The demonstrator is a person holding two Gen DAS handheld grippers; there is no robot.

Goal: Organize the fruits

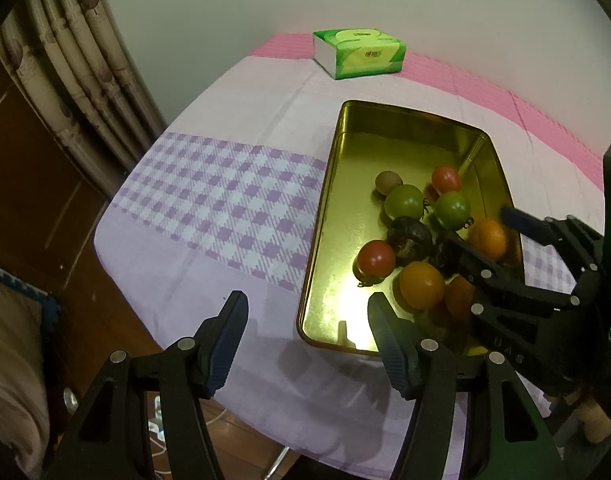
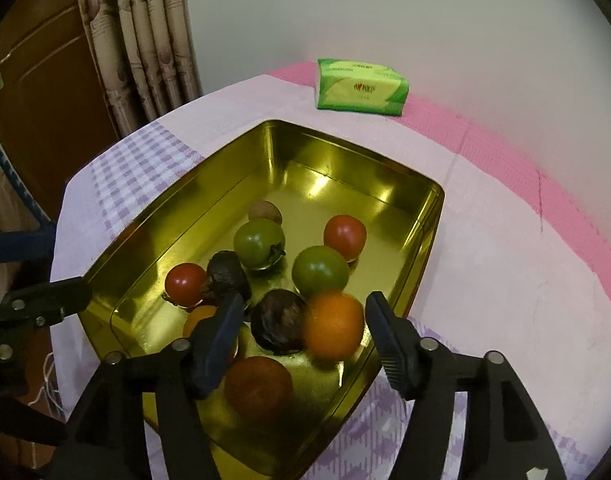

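- The right tool [image 2: 305,332] hangs over the near end of the gold tin [image 2: 425,216], its jaws released with nothing pressed between the pads. The orange fruit [image 2: 334,325] sits in the gap, nearer the 3 o'clock finger, blurred, and looks free of both pads.
- That fruit is round, so it has no long axis to line up with. From the tool it lies straight ahead and below, at about 12 o'clock, inside the tin close to its near right wall.
- Touching it at 9 o'clock is a dark wrinkled fruit [image 2: 279,326]. A dull red-orange fruit [image 2: 258,387] lies at 7 o'clock, under the 9 o'clock finger.
- Further in, toward 12 o'clock, are 2 green fruits [image 2: 320,272], 2 red ones [image 2: 344,237], a second dark one [image 2: 227,274] and a small brown one [image 2: 265,212].
- The left tool [image 1: 307,320] is also released and empty, poised over the tin's near corner and the checked cloth on the counter [image 1: 209,200]. The right tool is the nearer to the fruit pile.
- All fruit in view lies in the tin, so I judge the sorting close to done.
- A green tissue pack [image 2: 361,87] stands well apart at 12 o'clock, out of the way. The crowding at the tin's near end is the main obstacle.
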